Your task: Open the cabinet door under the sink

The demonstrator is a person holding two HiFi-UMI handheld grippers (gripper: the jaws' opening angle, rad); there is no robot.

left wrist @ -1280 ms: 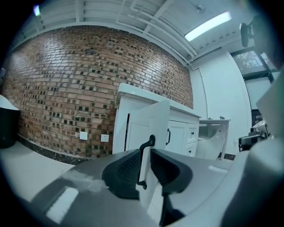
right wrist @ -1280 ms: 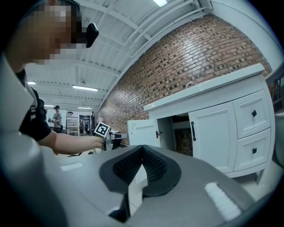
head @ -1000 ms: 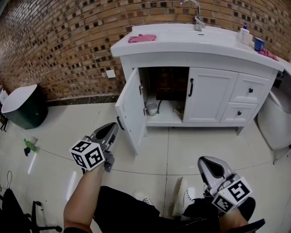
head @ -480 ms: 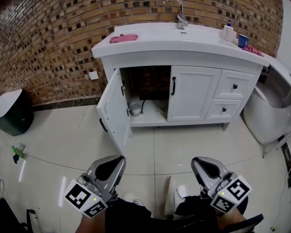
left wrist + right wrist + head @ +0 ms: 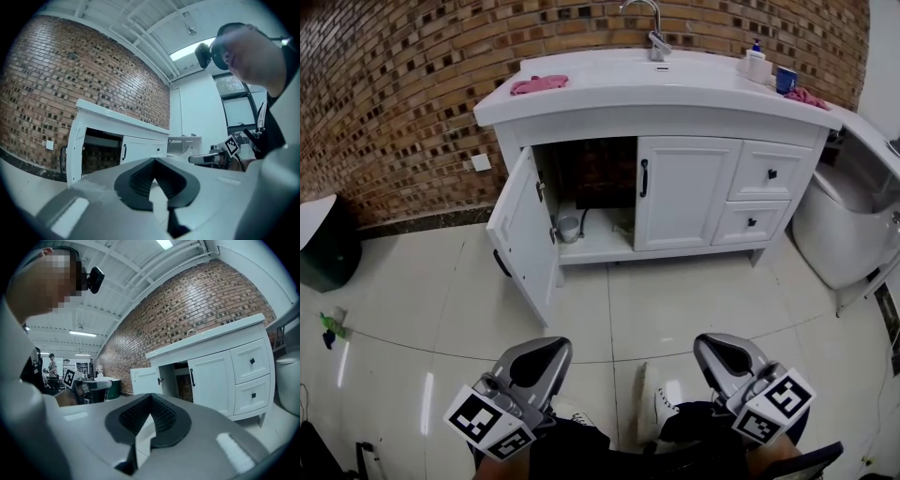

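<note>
Head view crops the person's arms at the bottom edge and leaves the back of the open compartment in shadow, where only a small grey cup (image 5: 568, 228) and a dark hose (image 5: 583, 221) can be made out on the white shelf. The cabinet door (image 5: 523, 234), a white panelled slab with a black handle, stands wide open at the left of the vanity (image 5: 684, 117), well apart from both grippers. The left gripper (image 5: 546, 352) and right gripper (image 5: 717, 349), grey shells with ribbed black pads, each have their jaws together at the tips on nothing.
</note>
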